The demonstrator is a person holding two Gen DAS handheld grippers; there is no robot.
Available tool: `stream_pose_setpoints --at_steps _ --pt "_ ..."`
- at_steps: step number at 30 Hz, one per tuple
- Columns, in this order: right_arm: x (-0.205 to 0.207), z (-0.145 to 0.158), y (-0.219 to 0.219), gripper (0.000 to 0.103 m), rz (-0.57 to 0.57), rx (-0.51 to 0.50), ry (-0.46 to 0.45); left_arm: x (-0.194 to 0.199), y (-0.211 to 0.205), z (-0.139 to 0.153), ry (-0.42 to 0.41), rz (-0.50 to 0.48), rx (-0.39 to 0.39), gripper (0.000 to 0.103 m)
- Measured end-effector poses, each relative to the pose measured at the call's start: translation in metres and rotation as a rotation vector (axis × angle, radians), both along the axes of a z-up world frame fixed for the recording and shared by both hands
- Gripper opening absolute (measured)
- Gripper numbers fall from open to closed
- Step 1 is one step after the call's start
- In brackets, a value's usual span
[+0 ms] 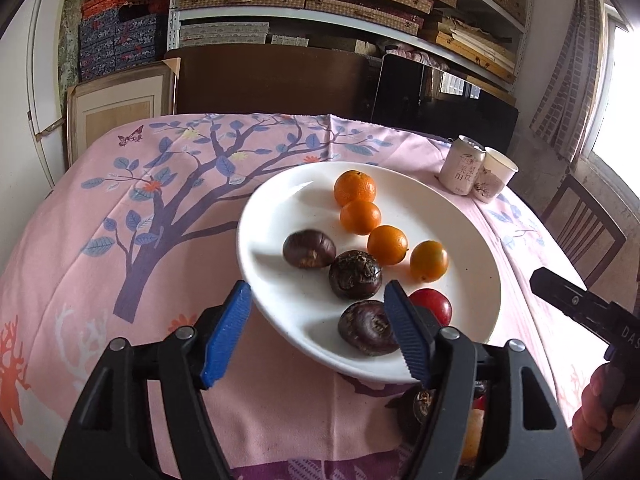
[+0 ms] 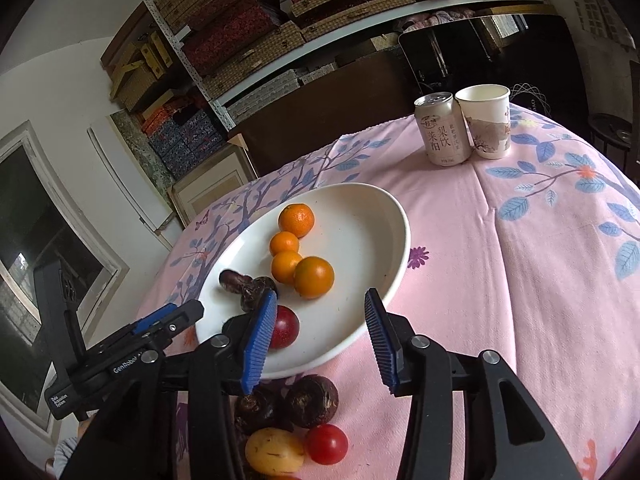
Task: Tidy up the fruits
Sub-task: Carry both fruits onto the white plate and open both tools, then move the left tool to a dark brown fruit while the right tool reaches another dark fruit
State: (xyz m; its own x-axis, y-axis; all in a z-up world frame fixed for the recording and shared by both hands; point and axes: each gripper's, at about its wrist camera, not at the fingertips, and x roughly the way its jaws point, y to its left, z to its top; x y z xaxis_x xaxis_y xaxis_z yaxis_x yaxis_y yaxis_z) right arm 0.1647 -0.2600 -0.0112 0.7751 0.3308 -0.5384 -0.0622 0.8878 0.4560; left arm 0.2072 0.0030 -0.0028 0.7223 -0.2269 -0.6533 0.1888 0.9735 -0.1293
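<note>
- The white plate [image 1: 472,232] on the worktop [image 2: 520,280] already holds four oranges [image 1: 387,245] in a row, three dark brown fruits [image 1: 354,274] and one red fruit [image 2: 285,326].
- Left to sort, off the plate's near edge: two brown fruits [image 2: 311,401], a red one [image 2: 327,444] and a yellow one [image 2: 274,452].
- Left claw [image 1: 316,334] and right claw [image 2: 316,346] both stand released, empty, above the plate's near edge.

Black left gripper [image 1: 316,332] and right gripper [image 2: 320,342], ribbed blue jaws, silver screws.
</note>
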Motion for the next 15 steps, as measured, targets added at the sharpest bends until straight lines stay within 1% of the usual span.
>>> stream_pose_setpoints --at_steps 2,6,7,9,11,13,15 --pt "-0.007 -0.007 -0.002 0.051 -0.010 -0.003 0.022 -0.012 0.006 -0.002 -0.008 0.016 0.010 0.079" --pt "-0.022 -0.016 -0.007 0.052 -0.017 0.003 0.045 -0.037 0.021 -0.013 0.027 0.030 -0.001 0.080" --pt "-0.028 -0.017 -0.007 0.054 -0.015 0.002 0.044 -0.044 0.025 -0.015 0.033 0.036 -0.002 0.080" --pt "-0.040 -0.019 -0.008 0.058 -0.013 -0.001 0.045 -0.057 0.031 -0.018 0.037 0.051 -0.008 0.091" --pt "-0.050 -0.022 -0.009 0.063 -0.012 -0.007 0.048 -0.068 0.035 -0.018 0.032 0.063 -0.017 0.092" --pt "-0.057 -0.024 -0.009 0.065 -0.013 -0.011 0.056 -0.075 0.036 -0.020 0.035 0.056 -0.023 0.092" --pt "-0.061 -0.027 -0.009 0.066 -0.011 -0.011 0.065 -0.079 0.032 -0.025 0.046 0.047 -0.010 0.093"
